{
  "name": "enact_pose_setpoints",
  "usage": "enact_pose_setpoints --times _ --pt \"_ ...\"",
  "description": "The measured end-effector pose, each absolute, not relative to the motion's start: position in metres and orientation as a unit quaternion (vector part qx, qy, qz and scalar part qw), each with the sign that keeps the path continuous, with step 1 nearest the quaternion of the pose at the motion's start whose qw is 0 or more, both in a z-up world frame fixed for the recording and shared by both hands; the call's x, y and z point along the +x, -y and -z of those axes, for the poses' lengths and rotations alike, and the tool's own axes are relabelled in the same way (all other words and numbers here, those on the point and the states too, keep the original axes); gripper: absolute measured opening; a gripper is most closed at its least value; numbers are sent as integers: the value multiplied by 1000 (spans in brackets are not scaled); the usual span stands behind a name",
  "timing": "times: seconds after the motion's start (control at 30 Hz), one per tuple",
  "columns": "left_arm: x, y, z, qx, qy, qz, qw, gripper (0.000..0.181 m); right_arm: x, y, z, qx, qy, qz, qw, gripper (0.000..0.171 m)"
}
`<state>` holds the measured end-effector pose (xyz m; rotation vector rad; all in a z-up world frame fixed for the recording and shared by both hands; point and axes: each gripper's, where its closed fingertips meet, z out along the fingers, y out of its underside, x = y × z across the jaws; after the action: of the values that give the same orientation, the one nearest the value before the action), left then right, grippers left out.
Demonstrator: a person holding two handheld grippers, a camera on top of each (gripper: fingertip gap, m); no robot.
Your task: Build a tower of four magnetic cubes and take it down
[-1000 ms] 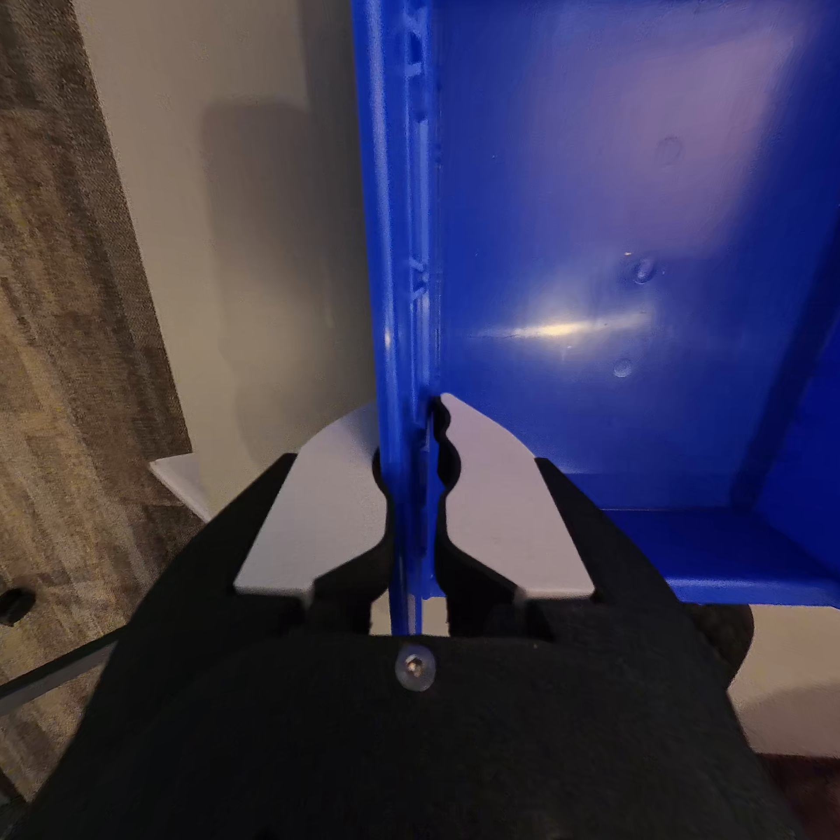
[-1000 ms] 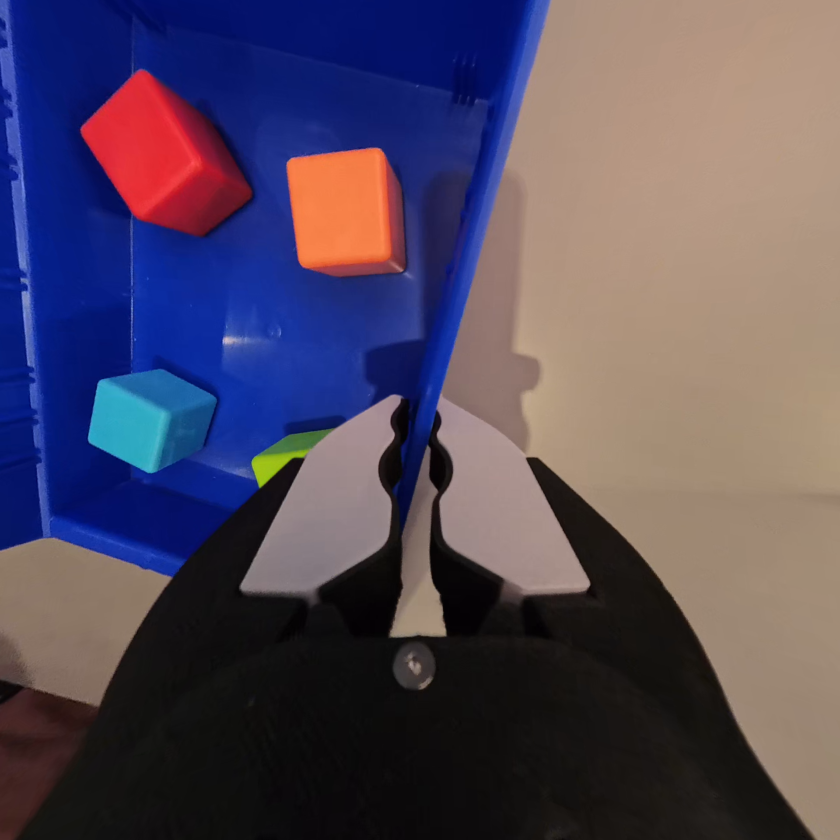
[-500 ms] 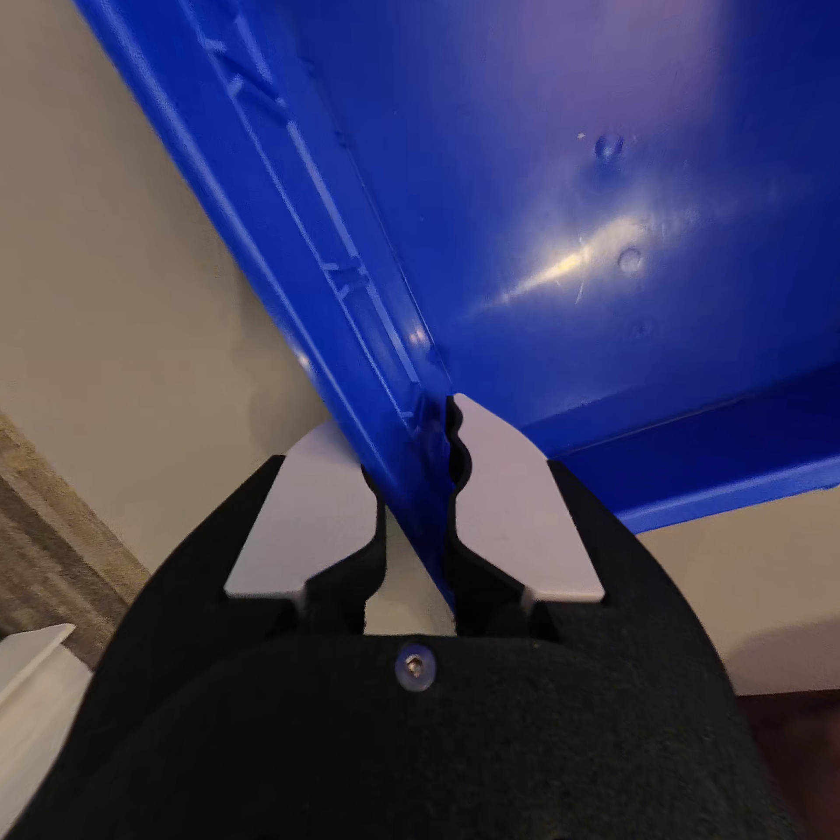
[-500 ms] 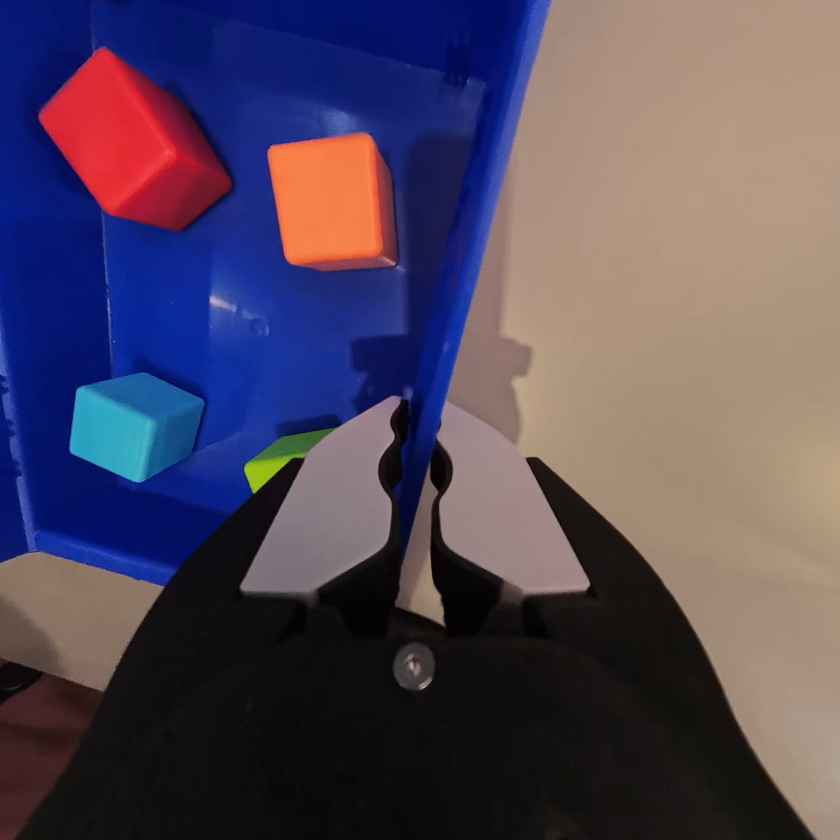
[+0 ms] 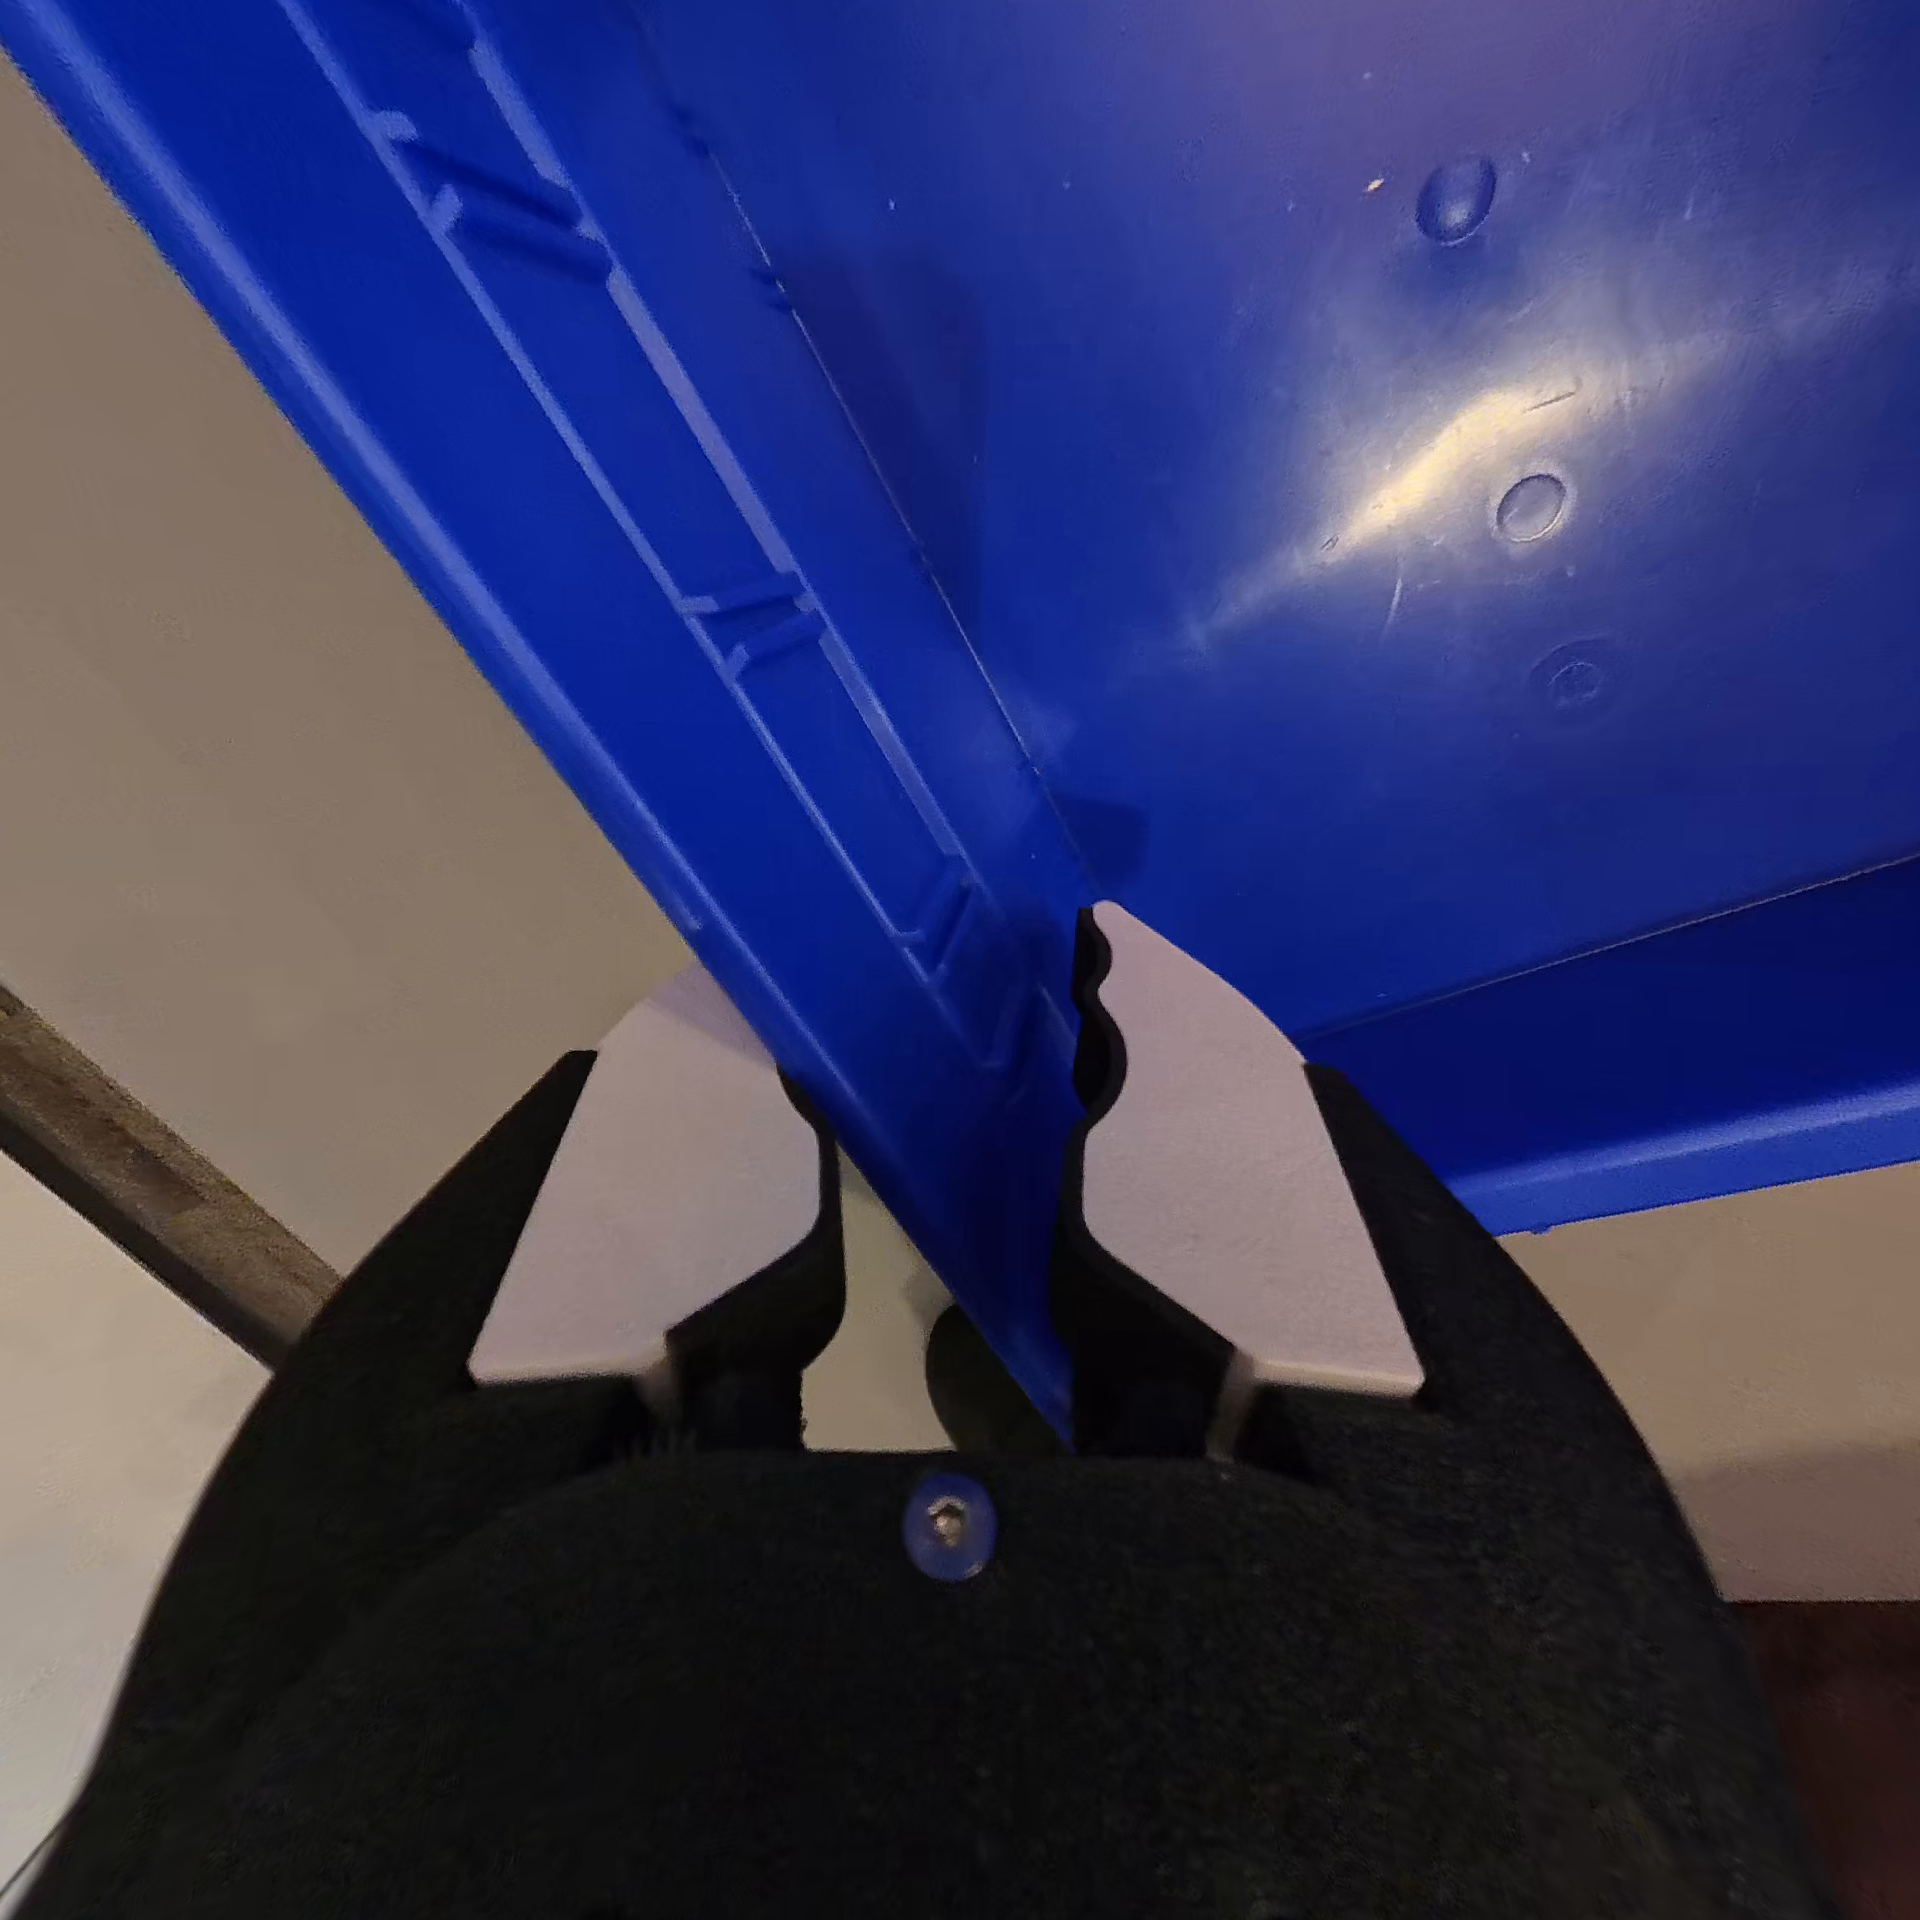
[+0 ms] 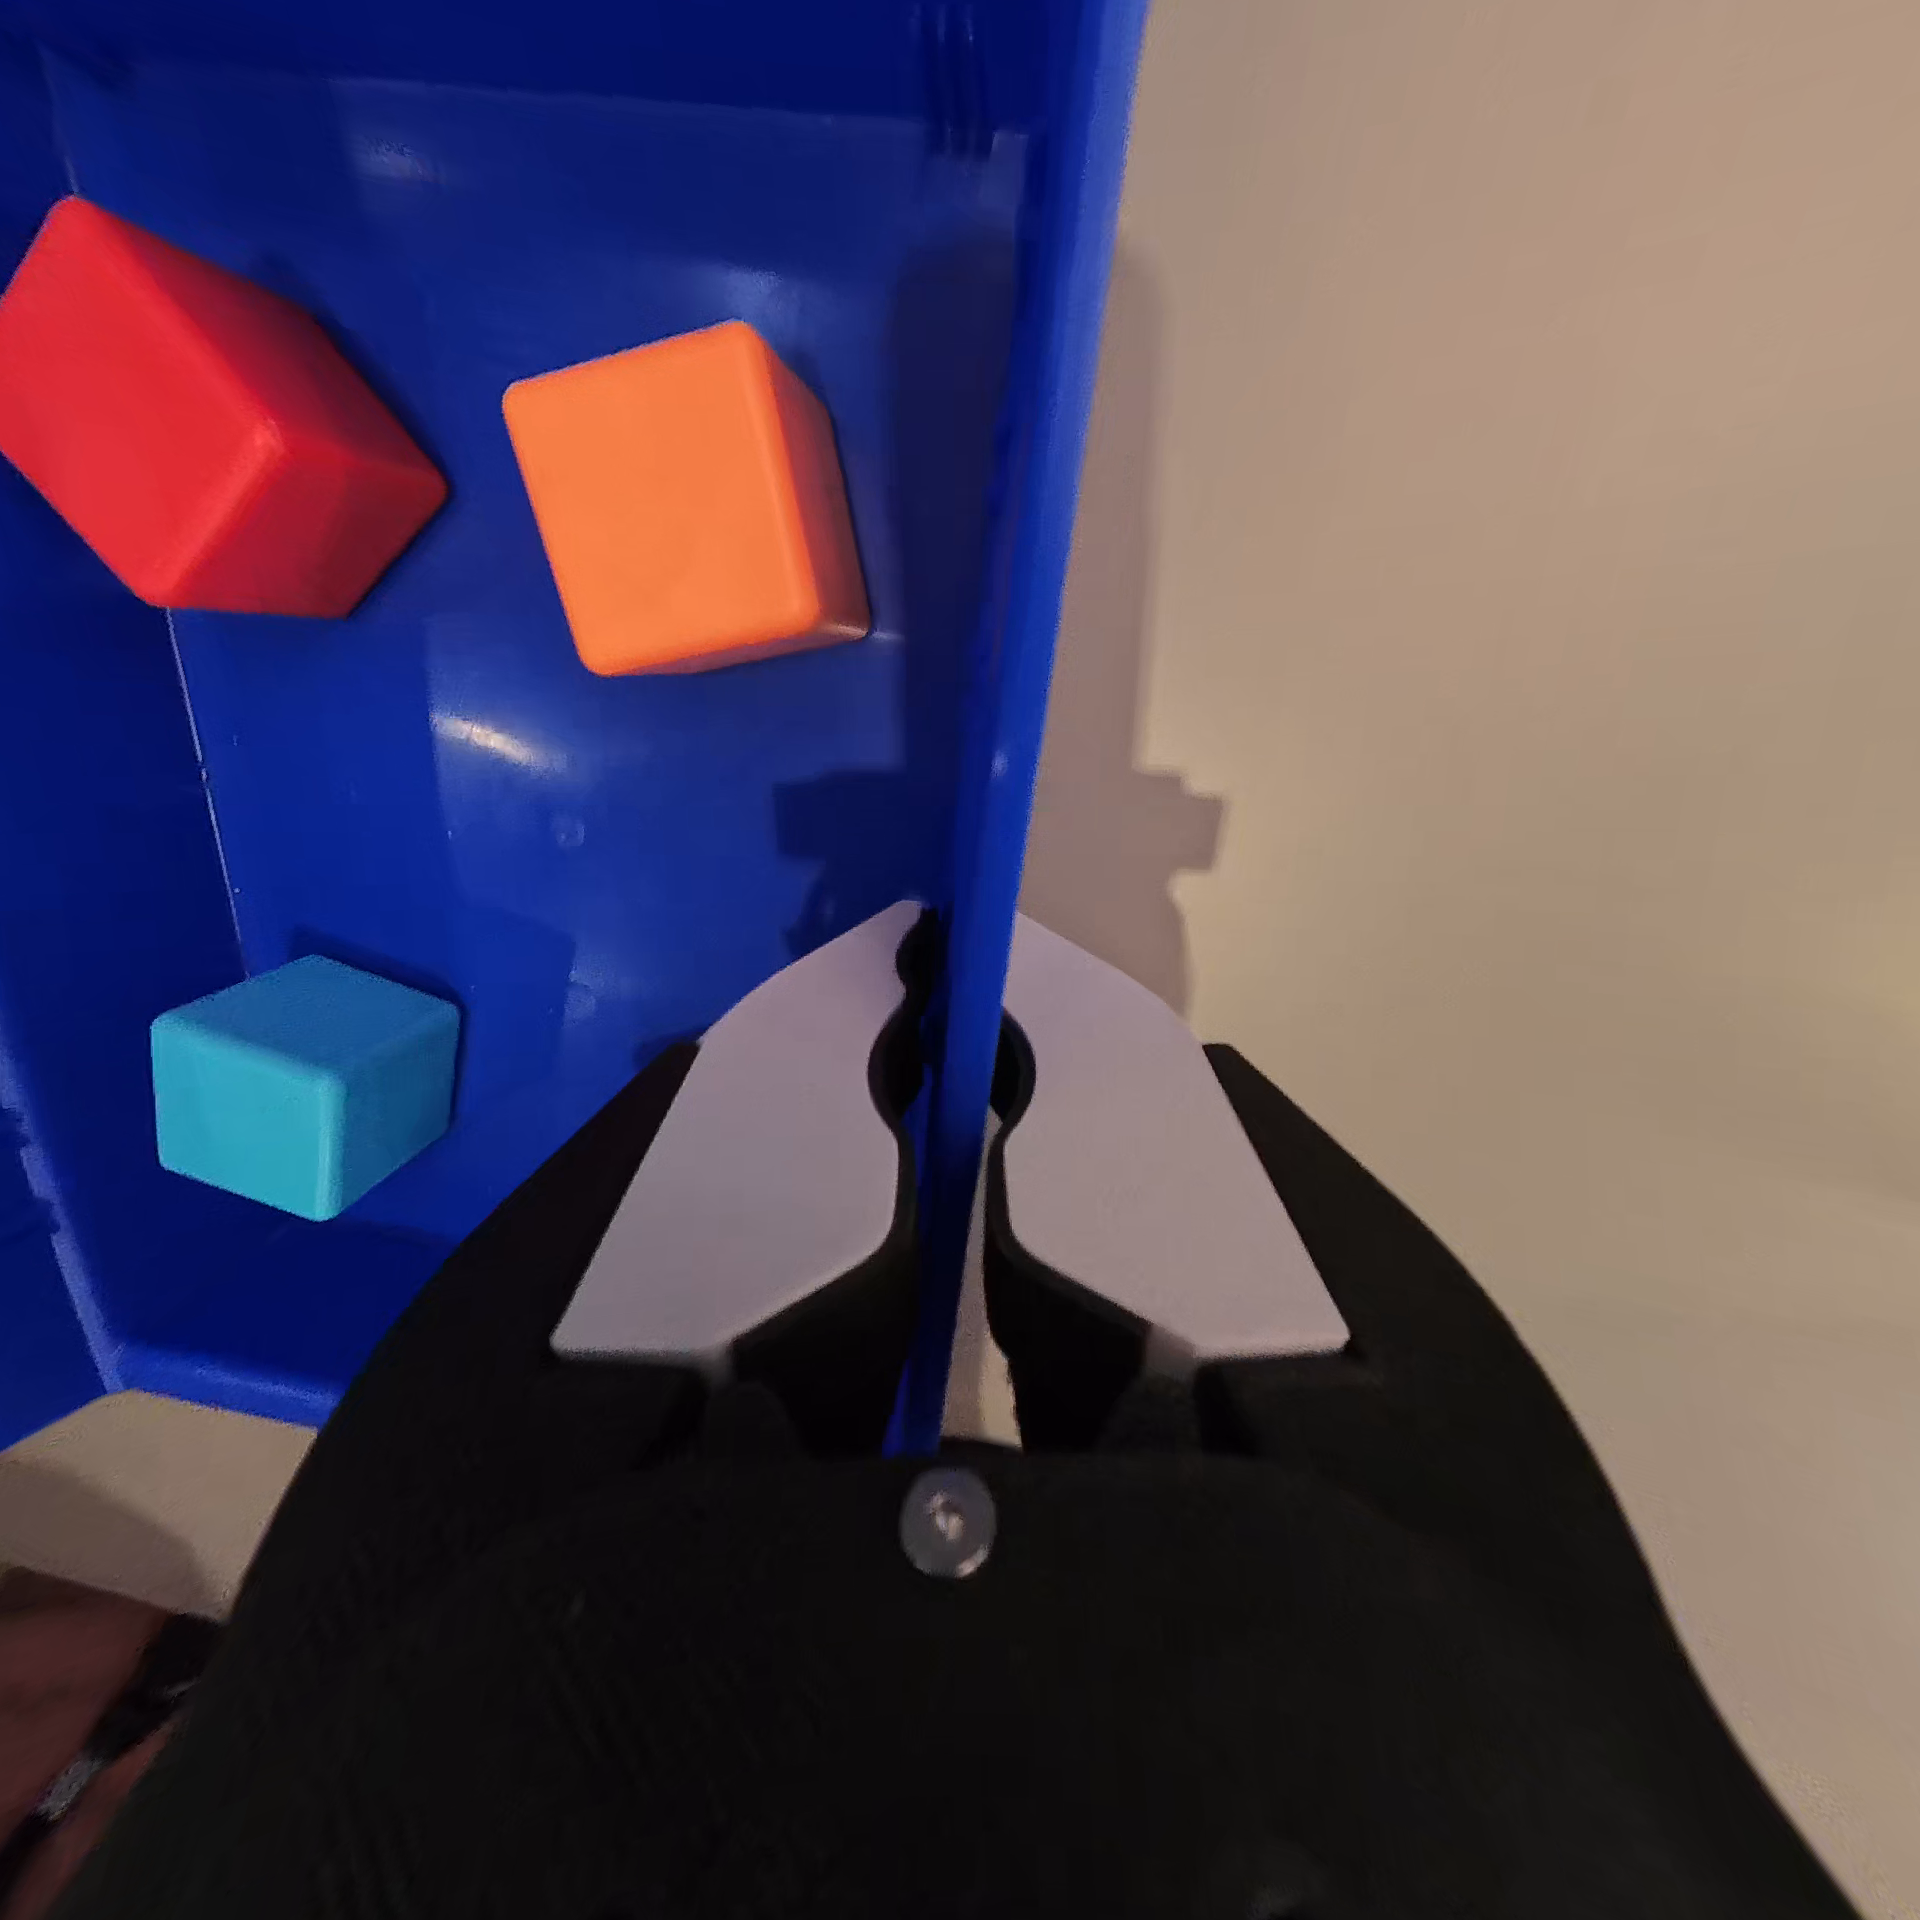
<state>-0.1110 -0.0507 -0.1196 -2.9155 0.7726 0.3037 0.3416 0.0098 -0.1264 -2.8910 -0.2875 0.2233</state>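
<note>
Both grippers clamp the blue bin's side walls: left gripper (image 5: 961, 1039), right gripper (image 6: 961, 997). 3 cubes, probably a hidden 4th, should slide out; tilt slowly and evenly.

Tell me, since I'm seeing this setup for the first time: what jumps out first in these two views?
The blue bin fills both views, each gripper clamped on one of its side walls: the left gripper on the ribbed wall, the right gripper on the thin edge. Inside, bright cubes stand out in the right wrist view: red cube upper left, orange cube beside it, cyan cube lower left.
</note>
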Motion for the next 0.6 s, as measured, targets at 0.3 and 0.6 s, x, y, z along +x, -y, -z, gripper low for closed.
enact_pose_setpoints --times 0.3,0.6 --pt "-99 34 91 -952 -257 -81 148 70 334 -4 127 -990 104 -62 71 11" --pt "-106 -11 -37 -859 -153 -85 481 100 330 -13 139 -990 106 -85 37 7"
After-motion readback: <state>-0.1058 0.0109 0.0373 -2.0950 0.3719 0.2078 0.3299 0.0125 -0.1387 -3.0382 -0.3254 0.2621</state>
